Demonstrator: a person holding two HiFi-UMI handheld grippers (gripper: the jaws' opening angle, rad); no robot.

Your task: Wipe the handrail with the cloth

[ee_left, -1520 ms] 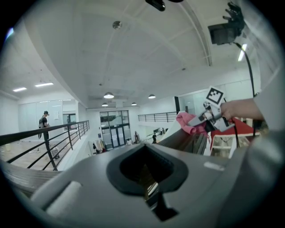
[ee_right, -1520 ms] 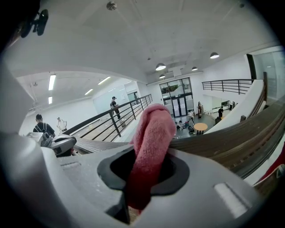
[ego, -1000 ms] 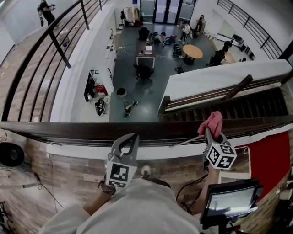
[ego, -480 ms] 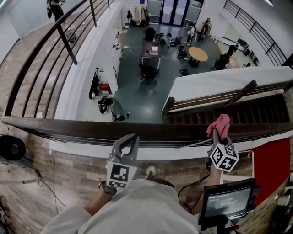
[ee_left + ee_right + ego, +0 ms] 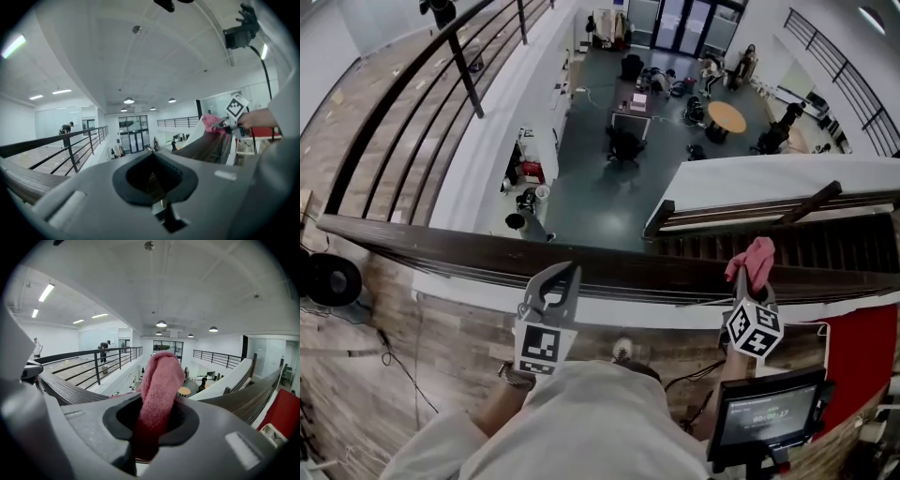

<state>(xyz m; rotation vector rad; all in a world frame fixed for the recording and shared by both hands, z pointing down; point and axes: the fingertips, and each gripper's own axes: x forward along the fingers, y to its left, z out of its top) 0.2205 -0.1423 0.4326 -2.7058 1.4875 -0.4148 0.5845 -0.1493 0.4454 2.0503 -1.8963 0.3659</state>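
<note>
**Head view.** We find the dark handrail [image 5: 609, 267] crossing the frame from left to right. The left gripper [image 5: 565, 278] reaches the handrail's near edge. The right gripper [image 5: 748, 286] stands well along the handrail to the right. It carries the pink cloth [image 5: 753, 260], bunched over the handrail's top; we cannot confirm contact.

**Left gripper view.** The left gripper [image 5: 153, 159] has its jaws drawn together with nothing between them. The handrail [image 5: 206, 146] runs off to the right, with the cloth [image 5: 212, 123] above it at the right gripper [image 5: 224, 123].

**Right gripper view.** The right gripper [image 5: 157, 404] is clamped on the cloth [image 5: 160, 380], which rises upright out of the jaws. The handrail [image 5: 70, 391] passes beneath on both sides.
</note>
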